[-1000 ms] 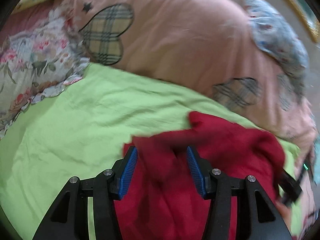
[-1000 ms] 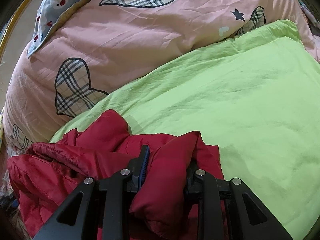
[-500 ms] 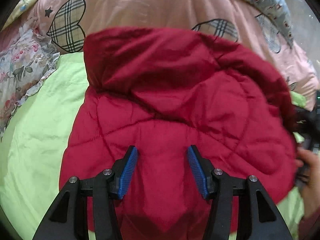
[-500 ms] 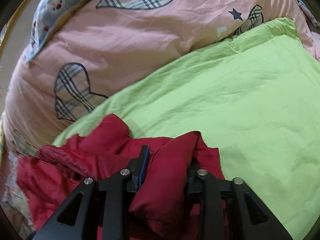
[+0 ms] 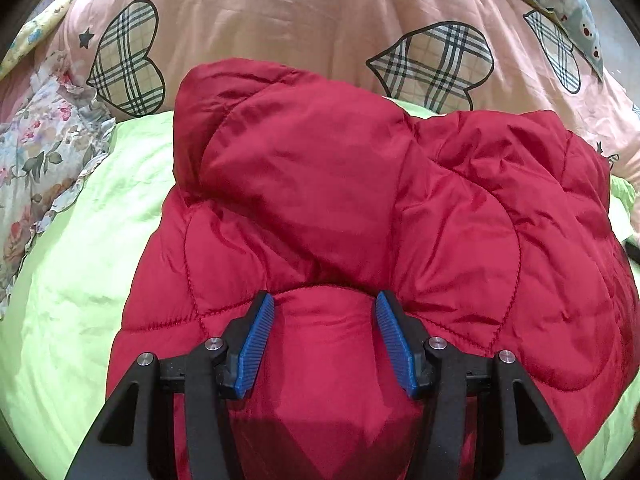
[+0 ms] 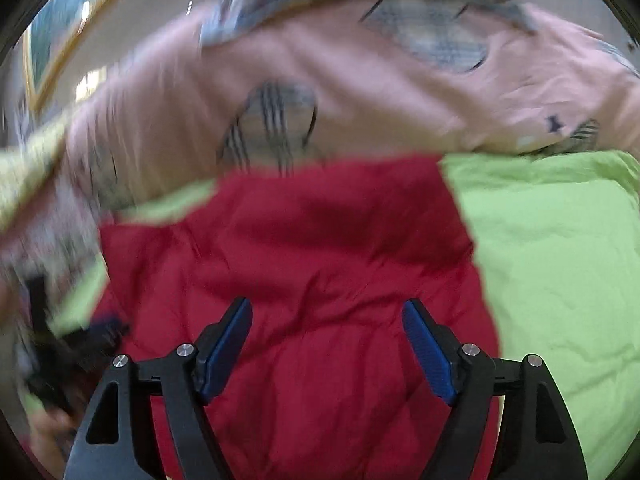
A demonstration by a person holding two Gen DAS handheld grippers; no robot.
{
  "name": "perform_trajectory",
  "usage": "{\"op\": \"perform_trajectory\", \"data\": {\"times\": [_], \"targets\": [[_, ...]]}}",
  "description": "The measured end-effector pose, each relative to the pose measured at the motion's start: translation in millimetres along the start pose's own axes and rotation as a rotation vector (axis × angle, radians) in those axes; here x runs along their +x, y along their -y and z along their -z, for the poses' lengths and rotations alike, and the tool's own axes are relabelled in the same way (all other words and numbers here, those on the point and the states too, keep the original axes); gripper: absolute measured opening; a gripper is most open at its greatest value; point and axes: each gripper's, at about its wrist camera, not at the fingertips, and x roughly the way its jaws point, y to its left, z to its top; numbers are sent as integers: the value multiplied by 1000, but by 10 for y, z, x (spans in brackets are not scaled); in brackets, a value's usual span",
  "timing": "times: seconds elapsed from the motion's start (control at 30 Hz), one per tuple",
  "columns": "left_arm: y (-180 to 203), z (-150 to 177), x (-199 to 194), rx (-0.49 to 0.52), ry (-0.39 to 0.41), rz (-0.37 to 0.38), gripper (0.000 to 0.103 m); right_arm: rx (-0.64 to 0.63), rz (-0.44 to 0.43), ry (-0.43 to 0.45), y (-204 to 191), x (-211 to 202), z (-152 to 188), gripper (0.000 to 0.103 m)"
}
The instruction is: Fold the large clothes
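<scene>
A red quilted puffer jacket (image 5: 360, 208) lies on the lime green sheet (image 5: 72, 280), with one part folded over on top. My left gripper (image 5: 325, 308) is open, its blue pads on either side of a bulge of the jacket's near edge. In the blurred right wrist view the jacket (image 6: 312, 264) fills the middle. My right gripper (image 6: 326, 314) is open wide just above it and holds nothing.
A pink duvet with plaid hearts (image 5: 320, 12) is bunched along the far side, also in the right wrist view (image 6: 360, 92). A floral cloth (image 5: 36, 152) lies at the left. The green sheet (image 6: 560, 260) stretches to the right.
My right gripper has let go of the jacket, opened wide and swung fast over it. The jacket has been flipped over and spread in front of my left gripper, which stays open.
</scene>
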Motion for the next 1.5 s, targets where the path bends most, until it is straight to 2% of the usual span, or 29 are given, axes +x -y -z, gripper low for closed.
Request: {"op": "perform_trajectory", "data": {"times": [0.1, 0.13, 0.2, 0.27, 0.37, 0.53, 0.77, 1.03, 1.2, 1.23, 1.33, 1.5], "targets": [[-82, -70, -58, -2, 6, 28, 54, 17, 33, -107, 114, 373, 38, 79], [-133, -84, -98, -9, 18, 35, 54, 31, 34, -114, 176, 454, 45, 79], [-258, -122, -112, -30, 27, 35, 53, 44, 58, -110, 249, 524, 16, 80], [-381, -193, -19, -54, 10, 4, 53, 84, 42, -121, 322, 579, -35, 80], [-460, -314, 199, -67, -24, 4, 53, 129, 33, -141, 425, 664, -86, 81], [-520, -436, 481, -98, -65, 33, 53, 152, 29, -145, 464, 737, -63, 82], [-568, -451, 503, -98, -70, 41, 53, 156, 22, -137, 482, 734, -6, 83], [-744, -434, 132, -143, -64, 121, 51, 165, 12, -136, 501, 767, -34, 83], [-864, -331, -115, -157, -43, 147, 52, 172, 4, -111, 515, 597, -15, 83], [-889, -311, -151, -162, -39, 154, 53, 174, 2, -106, 519, 551, -10, 83], [-953, -255, -254, -176, -27, 176, 65, 163, -4, -91, 532, 395, 11, 84], [-1085, -145, -397, -193, -10, 185, 73, 166, -24, -82, 654, 153, 79, 84]]}}
